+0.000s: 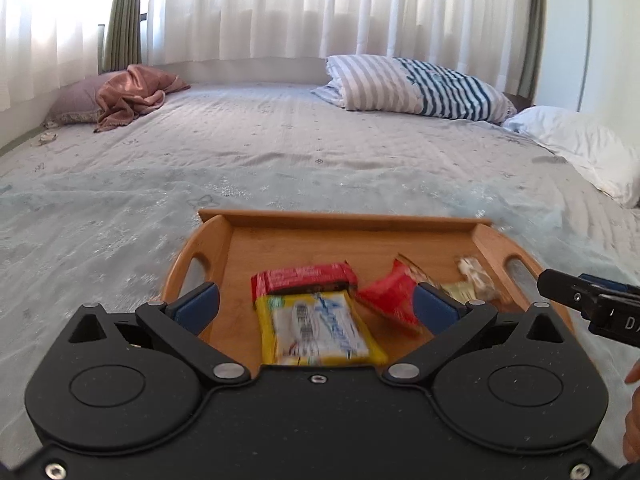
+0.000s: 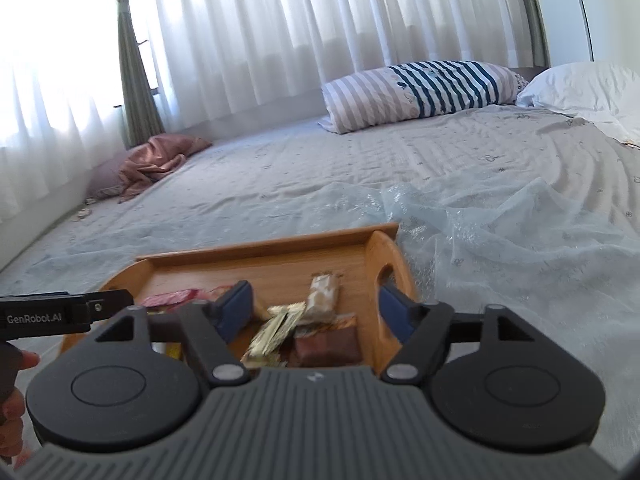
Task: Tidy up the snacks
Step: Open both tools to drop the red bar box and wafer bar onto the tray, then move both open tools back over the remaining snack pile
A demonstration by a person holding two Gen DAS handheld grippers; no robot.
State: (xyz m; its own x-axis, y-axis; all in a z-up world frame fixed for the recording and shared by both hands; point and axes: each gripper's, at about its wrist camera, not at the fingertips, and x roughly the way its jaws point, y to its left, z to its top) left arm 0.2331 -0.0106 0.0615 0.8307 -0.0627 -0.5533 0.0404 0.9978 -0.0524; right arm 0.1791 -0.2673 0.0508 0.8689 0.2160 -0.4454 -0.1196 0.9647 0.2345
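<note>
Tray: shallow bamboo tray (image 1: 344, 222) with cut-out handles, on bed; stiff.
Snacks: yellow-and-white foil packet (image 1: 316, 328), red wrappers, pale bars lying in tray; light, crinkly, slippery; pinch at edge seams.
Left gripper (image 1: 316, 306): jaws wide, empty.
Right gripper (image 2: 316, 312): spread, holding nothing.

2 close wrist views, shared tray (image 1: 344, 222)

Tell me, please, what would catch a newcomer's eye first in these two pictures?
Most likely the wooden tray lying on the bed just ahead of both grippers, with a yellow snack packet and red snack packets lying loose in it. Next, the left gripper and right gripper in the foreground, jaws wide and holding nothing. Farther back, the striped pillow lies near the white curtains.
</note>
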